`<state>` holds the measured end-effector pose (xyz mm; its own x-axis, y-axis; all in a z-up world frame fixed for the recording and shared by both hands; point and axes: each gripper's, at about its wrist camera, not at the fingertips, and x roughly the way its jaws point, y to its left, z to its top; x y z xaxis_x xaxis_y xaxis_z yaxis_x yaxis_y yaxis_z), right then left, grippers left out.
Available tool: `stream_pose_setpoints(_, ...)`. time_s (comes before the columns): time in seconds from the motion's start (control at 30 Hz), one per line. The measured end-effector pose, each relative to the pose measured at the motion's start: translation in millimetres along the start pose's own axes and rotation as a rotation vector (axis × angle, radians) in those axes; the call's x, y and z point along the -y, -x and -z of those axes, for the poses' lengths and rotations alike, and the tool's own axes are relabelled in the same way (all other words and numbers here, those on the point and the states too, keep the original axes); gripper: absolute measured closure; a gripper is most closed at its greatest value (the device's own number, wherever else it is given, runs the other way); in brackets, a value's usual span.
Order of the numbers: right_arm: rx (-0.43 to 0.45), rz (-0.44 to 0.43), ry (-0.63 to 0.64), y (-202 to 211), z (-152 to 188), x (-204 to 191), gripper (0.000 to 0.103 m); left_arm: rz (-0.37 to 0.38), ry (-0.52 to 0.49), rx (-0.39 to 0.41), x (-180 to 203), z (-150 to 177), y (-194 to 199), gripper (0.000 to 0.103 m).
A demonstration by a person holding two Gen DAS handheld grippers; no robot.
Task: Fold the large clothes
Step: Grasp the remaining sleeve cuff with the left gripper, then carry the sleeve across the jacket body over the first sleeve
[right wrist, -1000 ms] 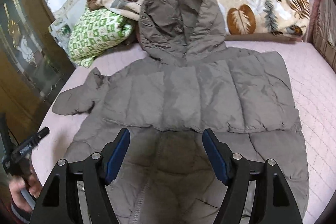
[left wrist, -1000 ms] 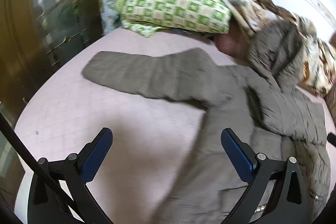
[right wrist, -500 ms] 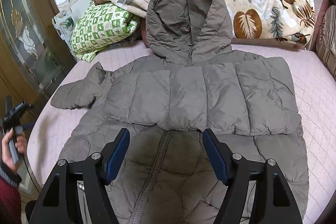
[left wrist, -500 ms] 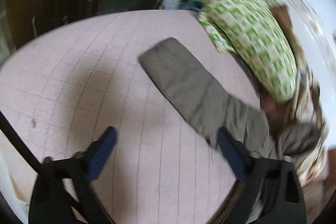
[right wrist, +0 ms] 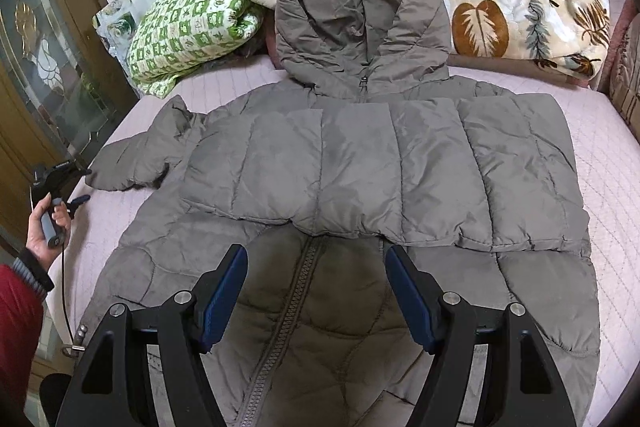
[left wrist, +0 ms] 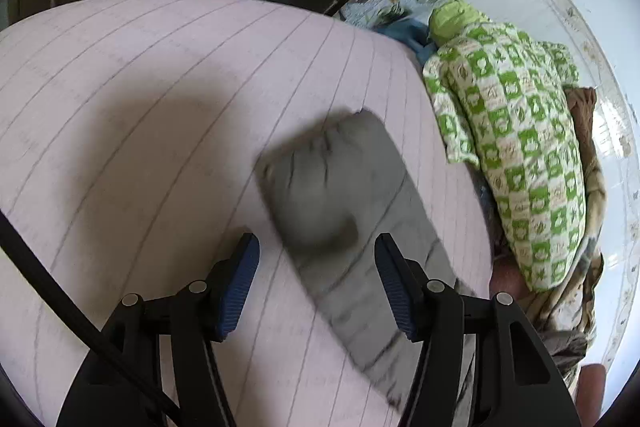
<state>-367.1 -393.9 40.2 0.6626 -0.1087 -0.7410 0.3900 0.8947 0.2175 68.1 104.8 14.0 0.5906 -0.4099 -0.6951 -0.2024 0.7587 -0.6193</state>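
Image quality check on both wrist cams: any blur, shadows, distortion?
Left wrist view: the grey sleeve is motion-smeared, the green patterned bundle stays sharper; a soft shadow lies on the pink bedcover; fisheye bows its grid lines. Right wrist view: sharp, evenly lit; the jacket is crisp, with a dark shadow near its zipper.
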Motion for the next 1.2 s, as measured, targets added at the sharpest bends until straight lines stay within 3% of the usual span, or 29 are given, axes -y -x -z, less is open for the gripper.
stream_pose_setpoints(0.17, -0.010, 0.009, -0.008, -5, 1, 5, 0.027, 0.015, -0.010, 0.063, 6, -6, -18, 0.045)
stream_pose_setpoints(0.2, -0.009, 0.013, -0.013, -6, 1, 6, 0.027, 0.006, -0.008, 0.084, 7, -5, -19, 0.054)
stream_pose_setpoints(0.23, -0.007, 0.017, -0.018, -7, 1, 7, 0.027, -0.025, -0.014, 0.102, 8, -4, -21, 0.075)
stream_pose_setpoints(0.33, -0.003, 0.029, -0.025, -8, 0, 9, 0.027, -0.007, -0.009, 0.117, 3, -4, -22, 0.085)
stream_pose_setpoints(0.47, 0.007, 0.037, -0.035, -6, -1, 13, 0.027, 0.015, -0.036, 0.129, 9, -7, -12, 0.088)
stream_pose_setpoints(0.63, 0.037, 0.045, -0.064, 4, -3, 22, 0.027, 0.052, -0.127, 0.167, 45, -7, 19, 0.088)
stream_pose_setpoints(0.97, 0.092, 0.038, -0.134, 30, -8, 43, 0.027, 0.192, -0.360, 0.259, 155, 17, 112, 0.089)
stream_pose_setpoints(1.2, 0.149, 0.043, -0.194, 56, -12, 66, 0.027, 0.343, -0.534, 0.292, 248, 70, 189, 0.089)
